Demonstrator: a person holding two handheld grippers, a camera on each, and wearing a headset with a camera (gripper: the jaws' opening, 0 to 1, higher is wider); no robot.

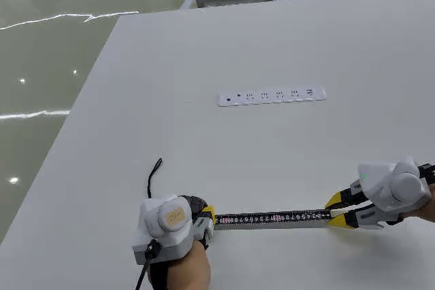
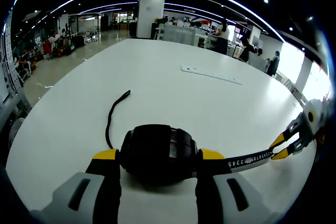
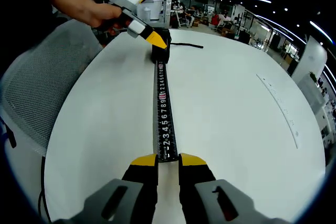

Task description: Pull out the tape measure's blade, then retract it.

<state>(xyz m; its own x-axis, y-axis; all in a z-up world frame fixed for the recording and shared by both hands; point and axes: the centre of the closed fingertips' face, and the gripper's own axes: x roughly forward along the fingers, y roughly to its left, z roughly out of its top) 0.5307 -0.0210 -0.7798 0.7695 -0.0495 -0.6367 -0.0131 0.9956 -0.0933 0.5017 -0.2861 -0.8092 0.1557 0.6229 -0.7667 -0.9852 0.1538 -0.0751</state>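
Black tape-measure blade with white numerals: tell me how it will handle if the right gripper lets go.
Likely springy: the black blade runs straight from the black case in the left gripper to the right gripper, so it would probably snap back. Thin and narrow, it probably buckles if pushed endwise.

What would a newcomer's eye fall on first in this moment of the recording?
The black blade with white numerals, stretched straight across the near part of the white table between the two grippers. The left gripper clamps the black tape measure case at one end, and the right gripper pinches the blade's tip at the other. Farther back lies a white power strip.
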